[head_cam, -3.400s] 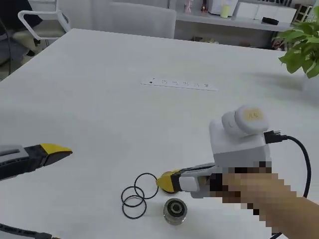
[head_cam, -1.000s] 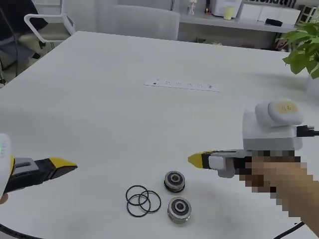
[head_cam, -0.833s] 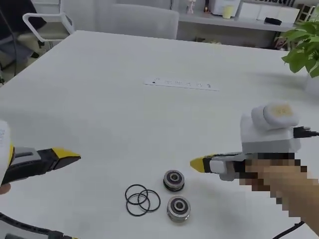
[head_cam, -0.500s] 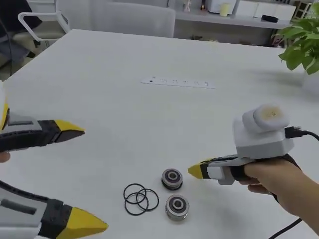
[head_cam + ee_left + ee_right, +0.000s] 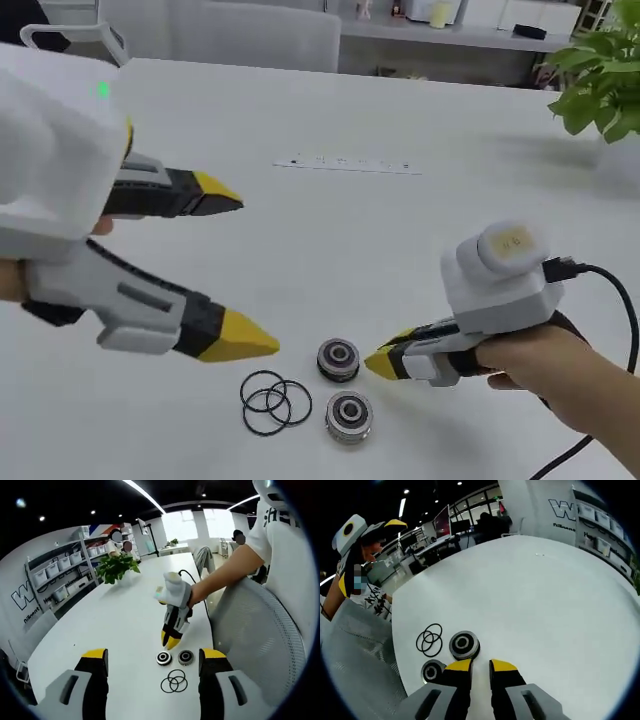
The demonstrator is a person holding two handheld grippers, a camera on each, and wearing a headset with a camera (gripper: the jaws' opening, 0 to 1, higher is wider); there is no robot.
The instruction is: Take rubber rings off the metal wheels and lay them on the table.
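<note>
Carefully now: lower left claw (image 5: 255, 272), spread wide and empty above the tabletop (image 5: 420, 230), to clamp the upper metal wheel (image 5: 338, 358) by its sides. Slide right claw (image 5: 380, 362), pressed nearly together and empty, tip just beside that wheel, under any rubber band on the rim; hard to tell such a band from here. Peel slowly, avoid knocking the second wheel (image 5: 348, 412) lying near, and lay the ring down beside the three rubber rings (image 5: 272, 400) already flat on the tabletop.
</note>
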